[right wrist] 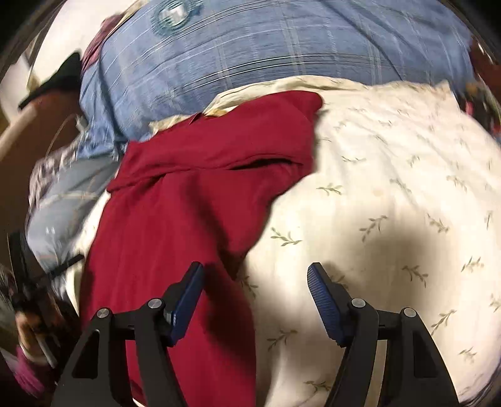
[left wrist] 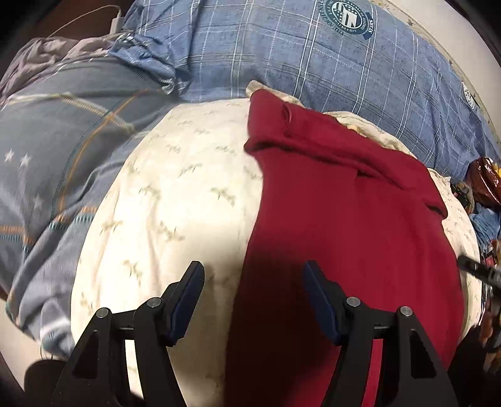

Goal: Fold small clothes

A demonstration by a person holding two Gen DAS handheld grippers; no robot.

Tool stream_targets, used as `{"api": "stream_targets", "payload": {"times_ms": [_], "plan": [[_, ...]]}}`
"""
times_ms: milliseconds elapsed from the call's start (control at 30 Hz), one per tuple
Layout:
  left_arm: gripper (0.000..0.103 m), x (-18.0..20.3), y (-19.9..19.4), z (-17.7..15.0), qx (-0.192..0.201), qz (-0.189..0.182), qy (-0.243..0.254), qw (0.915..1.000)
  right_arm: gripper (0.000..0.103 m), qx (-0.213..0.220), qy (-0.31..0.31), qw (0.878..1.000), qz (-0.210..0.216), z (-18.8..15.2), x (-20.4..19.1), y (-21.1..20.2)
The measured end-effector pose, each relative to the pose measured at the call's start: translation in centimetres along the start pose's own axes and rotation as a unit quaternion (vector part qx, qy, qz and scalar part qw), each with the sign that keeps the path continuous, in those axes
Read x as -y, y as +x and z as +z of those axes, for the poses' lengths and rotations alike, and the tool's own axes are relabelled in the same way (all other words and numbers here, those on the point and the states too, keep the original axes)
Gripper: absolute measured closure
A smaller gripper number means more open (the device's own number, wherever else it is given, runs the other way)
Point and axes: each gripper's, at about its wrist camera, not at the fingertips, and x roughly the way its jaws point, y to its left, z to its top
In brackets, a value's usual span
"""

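A dark red garment (left wrist: 344, 219) lies folded lengthwise on a cream leaf-print pillow (left wrist: 162, 203). In the left wrist view my left gripper (left wrist: 253, 272) is open and empty, hovering over the garment's left edge. In the right wrist view the same red garment (right wrist: 188, 203) lies left of centre on the cream pillow (right wrist: 391, 188). My right gripper (right wrist: 255, 272) is open and empty, above the garment's right edge, its left finger over the red cloth. The other gripper's tip (left wrist: 479, 270) shows at the right edge of the left wrist view.
A blue plaid quilt (left wrist: 281, 56) with a round emblem lies behind the pillow. A grey-blue star-print duvet (left wrist: 62, 141) is bunched at the left. A red shiny bag (left wrist: 485, 181) sits at the far right. A white charger cable (left wrist: 116, 22) lies at the back left.
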Motion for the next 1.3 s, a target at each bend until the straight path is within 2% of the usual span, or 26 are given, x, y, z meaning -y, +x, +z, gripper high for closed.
{"api": "stream_targets", "payload": {"times_ms": [100, 133, 200, 267, 367, 400, 433, 500, 600, 667, 800, 833, 900, 933, 967, 1000, 1067, 1233, 1300], "plan": [[0.038, 0.1, 0.1, -0.6, -0.015, -0.008, -0.01, 0.9998, 0.033, 0.03, 0.012, 0.999, -0.023, 2.3, 1.0, 1.1], [0.038, 0.1, 0.2, -0.6, -0.017, -0.01, -0.012, 0.9997, 0.033, 0.025, 0.028, 0.999, -0.032, 3.1, 1.6, 2.1], [0.038, 0.1, -0.2, -0.9, -0.015, -0.014, -0.013, 0.9997, 0.032, 0.015, 0.059, 0.998, -0.012, 4.0, 2.5, 3.8], [0.038, 0.3, -0.2, -0.9, -0.014, -0.013, -0.008, 0.9998, 0.035, 0.038, 0.055, 0.997, -0.022, 4.8, 2.0, 4.5], [0.038, 0.0, -0.2, -1.0, -0.018, -0.008, -0.006, 0.9998, 0.057, 0.047, 0.022, 0.997, -0.05, 5.8, 0.4, 5.8], [0.038, -0.2, 0.1, -0.9, -0.019, -0.006, -0.008, 0.9998, 0.08, 0.057, 0.011, 0.997, -0.057, 6.0, 0.1, 6.0], [0.038, -0.3, 0.1, -0.8, -0.02, -0.006, -0.01, 0.9997, 0.096, 0.059, 0.005, 0.996, -0.059, 6.1, 0.0, 6.2], [0.038, -0.6, 0.1, -0.7, -0.021, -0.005, -0.017, 0.9996, 0.094, 0.061, 0.011, 0.996, -0.057, 6.2, 0.3, 5.8], [0.038, -0.9, -0.5, -0.7, -0.017, -0.012, -0.022, 0.9995, 0.095, 0.103, -0.024, 0.989, -0.102, 6.2, 0.2, 3.1], [0.038, -1.0, -0.9, -0.7, -0.01, -0.01, -0.021, 0.9997, 0.095, 0.111, -0.014, 0.986, -0.121, 6.4, 1.1, 2.2], [0.038, -0.9, -0.8, -1.1, -0.011, -0.004, -0.015, 0.9998, 0.094, 0.065, 0.029, 0.993, -0.098, 6.2, 3.3, 4.2], [0.038, -0.8, -0.8, -1.1, -0.011, -0.002, -0.014, 0.9998, 0.094, 0.068, 0.031, 0.993, -0.093, 6.0, 3.2, 4.2], [0.038, -0.7, -1.0, -1.4, -0.01, -0.005, -0.012, 0.9999, 0.084, 0.071, 0.047, 0.994, -0.068, 5.5, 3.4, 3.2], [0.038, -0.7, -1.2, -1.5, -0.01, -0.005, -0.01, 0.9999, 0.084, 0.065, 0.059, 0.994, -0.057, 5.3, 3.7, 2.5], [0.038, -0.8, -1.3, -1.6, -0.01, -0.003, -0.009, 0.9999, 0.076, 0.063, 0.064, 0.995, -0.049, 5.0, 3.8, 1.9], [0.038, -0.8, -1.4, -1.7, -0.011, -0.002, -0.009, 0.9999, 0.063, 0.06, 0.063, 0.995, -0.038, 4.6, 3.8, 1.0], [0.038, -0.9, -1.7, -2.0, -0.011, -0.004, -0.01, 0.9999, 0.054, 0.056, 0.048, 0.997, -0.017, 3.3, 3.4, -0.4], [0.038, -0.7, -1.9, -2.9, -0.023, -0.009, -0.006, 0.9997, 0.053, 0.014, 0.011, 1.0, 0.013, -0.6, 1.5, -1.6], [0.038, -0.5, -2.2, -3.3, -0.028, -0.008, 0.001, 0.9996, 0.046, 0.005, 0.002, 1.0, 0.029, -2.2, 1.0, -2.1]]}}
